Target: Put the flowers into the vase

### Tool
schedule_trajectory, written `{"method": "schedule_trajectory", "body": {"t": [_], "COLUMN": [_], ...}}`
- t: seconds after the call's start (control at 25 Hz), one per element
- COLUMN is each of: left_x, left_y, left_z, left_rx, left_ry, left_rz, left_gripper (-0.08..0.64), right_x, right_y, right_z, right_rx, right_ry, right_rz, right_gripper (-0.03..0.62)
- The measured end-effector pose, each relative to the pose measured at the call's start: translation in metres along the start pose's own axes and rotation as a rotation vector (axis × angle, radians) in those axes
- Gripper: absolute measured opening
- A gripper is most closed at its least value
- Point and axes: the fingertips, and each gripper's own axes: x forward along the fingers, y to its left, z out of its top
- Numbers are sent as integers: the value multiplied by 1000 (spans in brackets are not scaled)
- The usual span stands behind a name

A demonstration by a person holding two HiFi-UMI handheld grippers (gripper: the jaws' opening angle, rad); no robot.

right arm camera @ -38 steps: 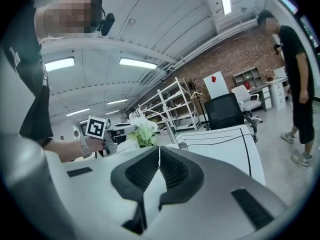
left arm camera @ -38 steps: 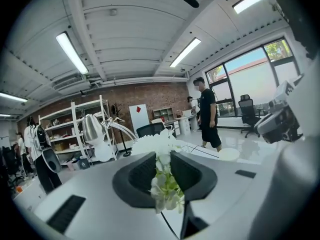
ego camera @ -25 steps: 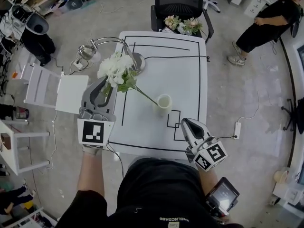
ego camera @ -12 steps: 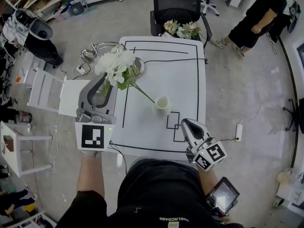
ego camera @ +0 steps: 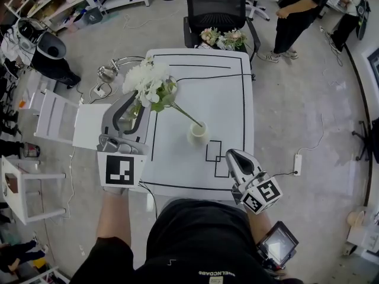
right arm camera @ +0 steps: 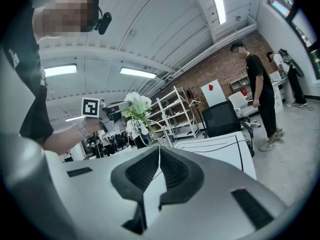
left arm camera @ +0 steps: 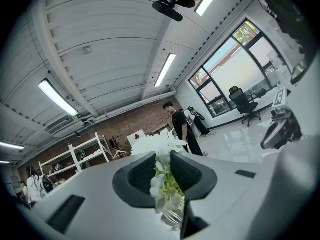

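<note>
A bunch of white flowers (ego camera: 148, 81) with green leaves is held over the table's left side, and my left gripper (ego camera: 133, 105) is shut on its stems. In the left gripper view the blossoms (left arm camera: 162, 184) fill the gap between the pads of that gripper (left arm camera: 162, 159). One long stem slants down to the right, its end in the mouth of the small white vase (ego camera: 198, 134) at mid-table. My right gripper (ego camera: 234, 155) hovers level at the table's front right, shut and holding nothing. The right gripper view looks past its tips (right arm camera: 160, 154) to the raised flowers (right arm camera: 137, 106).
The white table (ego camera: 228, 99) carries black line markings. A second bunch of flowers (ego camera: 224, 37) lies on the black chair behind it. A metal lamp (ego camera: 112, 70) and a white stool (ego camera: 56, 114) stand to the left. People (ego camera: 296, 10) stand at the back right.
My left gripper has risen a little with the flowers, so the long stem leans steeper into the vase. The right gripper has stayed where it was.
</note>
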Motion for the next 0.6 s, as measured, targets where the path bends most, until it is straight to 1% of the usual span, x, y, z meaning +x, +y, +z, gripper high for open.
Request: {"method": "schedule_trajectory", "body": {"t": [0.08, 0.32, 0.48, 0.6], "left_x": [4, 13, 18, 21], "left_y": [-6, -27, -45, -57], "left_z": [-5, -23, -37, -42], "left_rx": [12, 7, 30, 22], "left_ry": [7, 27, 56, 69], "left_rz": [-13, -62, -91, -118], "left_gripper": [92, 92, 92, 92], "right_x": [-1, -1, 0, 1], "right_y": [-1, -7, -10, -10], "right_z": [0, -3, -5, -5], "right_rx": [0, 3, 4, 7], "right_ry": [0, 6, 10, 16], "right_rz": [-5, -17, -19, -20], "right_gripper": [12, 12, 12, 12]}}
